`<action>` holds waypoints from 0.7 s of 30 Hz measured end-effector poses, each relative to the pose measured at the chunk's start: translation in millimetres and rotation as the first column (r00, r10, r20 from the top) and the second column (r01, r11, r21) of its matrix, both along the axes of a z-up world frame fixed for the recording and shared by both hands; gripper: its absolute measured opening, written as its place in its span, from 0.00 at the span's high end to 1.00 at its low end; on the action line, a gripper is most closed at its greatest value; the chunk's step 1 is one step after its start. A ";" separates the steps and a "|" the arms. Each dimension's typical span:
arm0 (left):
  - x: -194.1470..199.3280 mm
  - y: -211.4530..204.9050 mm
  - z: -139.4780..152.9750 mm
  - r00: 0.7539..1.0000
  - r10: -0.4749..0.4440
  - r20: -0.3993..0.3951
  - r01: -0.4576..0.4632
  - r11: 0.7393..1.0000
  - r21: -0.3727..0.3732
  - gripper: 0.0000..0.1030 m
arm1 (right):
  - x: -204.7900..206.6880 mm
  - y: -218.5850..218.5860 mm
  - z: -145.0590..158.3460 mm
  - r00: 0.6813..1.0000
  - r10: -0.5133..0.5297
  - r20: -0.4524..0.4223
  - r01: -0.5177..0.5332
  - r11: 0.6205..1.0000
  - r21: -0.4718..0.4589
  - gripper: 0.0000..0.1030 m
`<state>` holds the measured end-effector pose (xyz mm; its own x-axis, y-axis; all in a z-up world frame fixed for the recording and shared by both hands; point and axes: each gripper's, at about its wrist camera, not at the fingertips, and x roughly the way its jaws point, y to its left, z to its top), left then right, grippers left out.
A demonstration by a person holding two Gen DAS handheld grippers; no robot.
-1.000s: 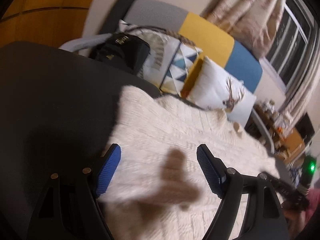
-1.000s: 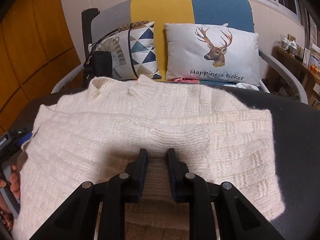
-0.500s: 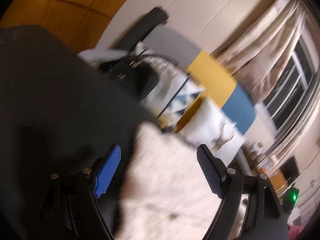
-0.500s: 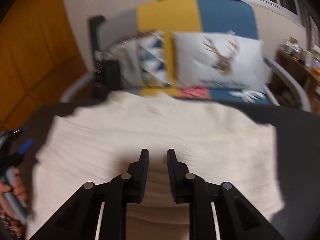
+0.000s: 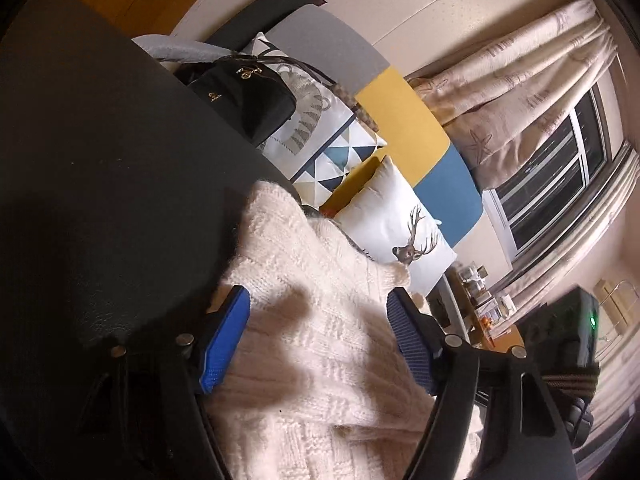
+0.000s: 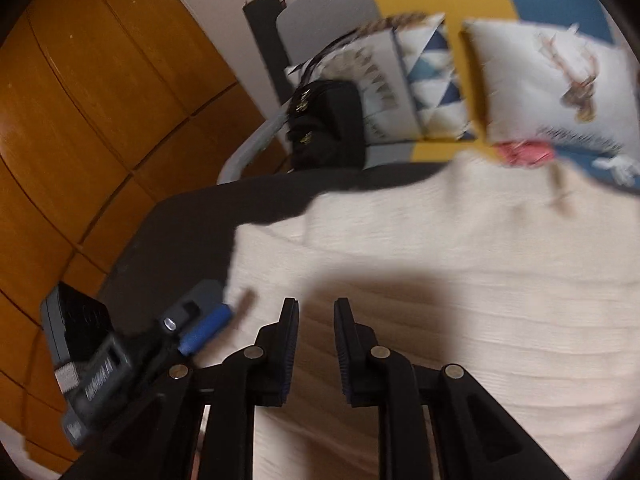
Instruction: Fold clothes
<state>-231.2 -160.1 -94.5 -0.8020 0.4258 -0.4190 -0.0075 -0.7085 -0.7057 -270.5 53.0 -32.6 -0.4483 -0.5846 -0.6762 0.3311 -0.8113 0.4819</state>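
A cream knit sweater [image 5: 320, 344] lies spread flat on the black table [image 5: 100, 200]. My left gripper [image 5: 316, 300] hovers low over the sweater's left edge. Its blue pads [image 5: 224, 340] stand wide apart and are closing, with knit lying between and under them, not pressed. In the right wrist view the sweater [image 6: 460, 260] fills the right half. My right gripper [image 6: 316, 308] sits over its near left part, jaws a narrow gap apart with nothing pinched. The left gripper's blue pad [image 6: 204, 330] shows just to its left at the sweater's edge.
Behind the table stands a bench with a grey, yellow and blue back [image 5: 400, 120], a deer pillow [image 5: 400, 240], a triangle-pattern pillow [image 5: 340, 156] and a black bag [image 5: 244, 96]. An orange wooden wall [image 6: 80, 120] is at left; curtains and a window [image 5: 560, 152] at right.
The right gripper has swung left across the sweater and now sits close to the left gripper. The left gripper has rolled and dipped onto the sweater's edge, its jaws slightly narrower.
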 end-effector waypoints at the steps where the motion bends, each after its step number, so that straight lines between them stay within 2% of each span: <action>1: 0.7 0.6 -0.4 1.000 0.000 0.000 0.000 1.000 -0.002 0.27 | -2.0 -6.3 -7.6 1.000 0.016 0.026 -0.016 1.000 0.020 0.85; 4: -0.8 4.2 0.2 1.000 -0.001 0.007 0.001 1.000 -0.021 0.28 | 6.9 -2.5 -9.1 0.999 0.031 -0.036 -0.027 0.993 0.112 0.95; 6: -1.7 6.0 0.6 1.000 -0.001 0.014 0.001 0.999 -0.038 0.28 | 15.1 10.3 -5.7 0.998 0.015 -0.067 -0.005 0.988 0.153 0.95; 10: 3.1 4.2 0.2 1.000 0.000 0.016 0.000 0.999 -0.045 0.28 | 39.3 79.3 0.3 0.987 -0.142 -0.075 0.152 0.977 0.146 0.93; 13: 3.4 4.6 -0.2 1.000 0.001 0.017 0.000 0.999 -0.047 0.28 | 54.5 149.3 -3.8 0.958 -0.280 -0.067 0.288 0.946 0.153 0.94; 16: 2.5 5.6 0.1 1.000 0.001 0.018 -0.001 0.999 -0.052 0.28 | 72.1 217.9 -9.7 0.909 -0.415 -0.041 0.417 0.906 0.069 0.98; 18: 2.2 6.5 0.7 1.000 0.002 0.019 -0.001 0.998 -0.058 0.28 | 82.1 241.9 -7.0 0.872 -0.489 -0.024 0.489 0.872 0.009 0.94; 19: 2.1 6.8 0.9 1.000 0.003 0.019 -0.002 0.998 -0.062 0.28 | 83.9 242.3 -2.1 0.865 -0.501 -0.027 0.501 0.866 -0.014 0.90; 20: 2.0 7.3 1.1 1.000 0.004 0.020 -0.003 0.998 -0.066 0.28 | 83.1 237.2 4.2 0.872 -0.488 -0.039 0.486 0.873 -0.044 0.86; 21: 2.0 7.9 1.3 1.000 0.005 0.022 -0.003 0.997 -0.071 0.28 | 78.4 223.3 11.8 0.895 -0.442 -0.061 0.438 0.896 -0.070 0.86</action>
<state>-229.2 -152.2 -93.2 -0.7940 0.3910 -0.4656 0.0104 -0.7569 -0.6534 -192.1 276.3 -20.8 -0.7150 -0.3505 -0.6050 -0.0175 -0.8560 0.5167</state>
